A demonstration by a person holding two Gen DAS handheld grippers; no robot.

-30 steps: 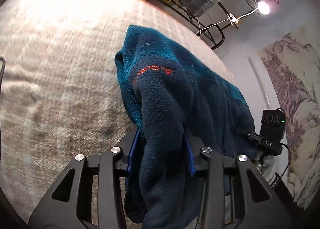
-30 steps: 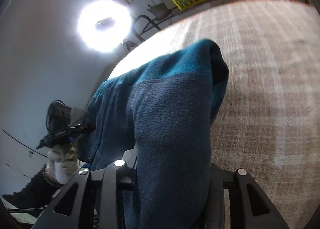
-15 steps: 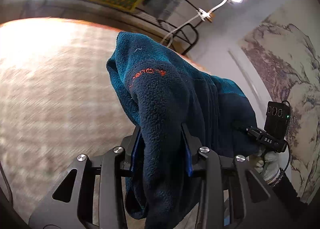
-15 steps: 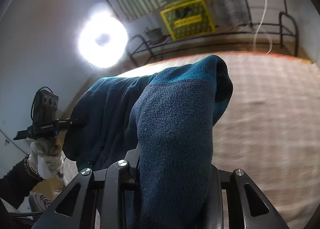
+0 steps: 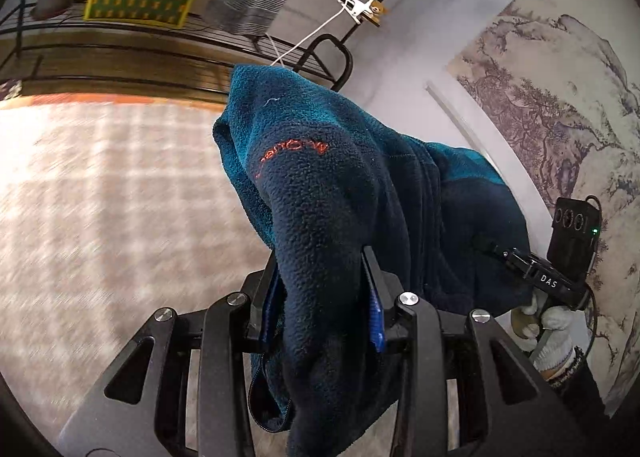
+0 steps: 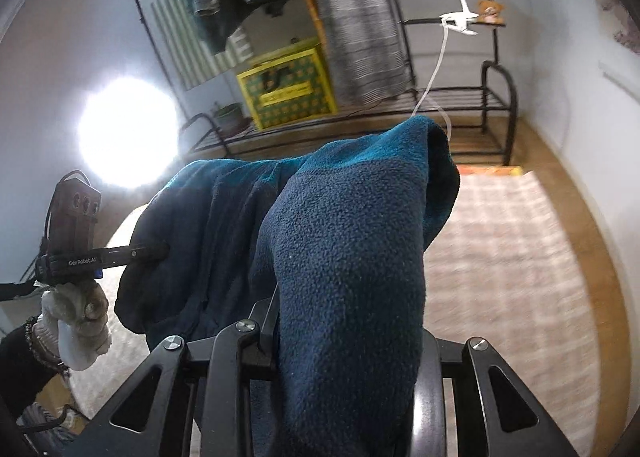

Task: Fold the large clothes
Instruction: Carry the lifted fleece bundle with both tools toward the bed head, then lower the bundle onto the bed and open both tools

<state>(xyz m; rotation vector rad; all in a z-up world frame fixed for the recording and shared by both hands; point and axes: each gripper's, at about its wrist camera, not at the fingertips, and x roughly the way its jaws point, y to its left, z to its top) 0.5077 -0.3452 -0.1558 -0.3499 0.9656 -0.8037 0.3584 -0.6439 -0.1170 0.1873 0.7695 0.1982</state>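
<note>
Risk first: the fleece (image 5: 320,193) is hanging in the air between both grippers, well above the rug (image 5: 100,197), and thick bunched folds are spilling over each set of jaws. A judgement: if either grip slips on the soft pile, that corner is likely to drop and the fold line will be lost; uneven lifting could also twist the garment, since a loose hem is dangling below the left gripper (image 5: 320,297).

Left gripper: jaws standing narrow, clamping a wad of dark fleece, blue pads pressing on both sides. Right gripper (image 6: 344,337): jaws likewise narrow, gripping a fold of the fleece (image 6: 352,241) that is covering most of them. A gloved hand (image 6: 76,317) is carrying the left tool, seen from the right wrist.
</note>
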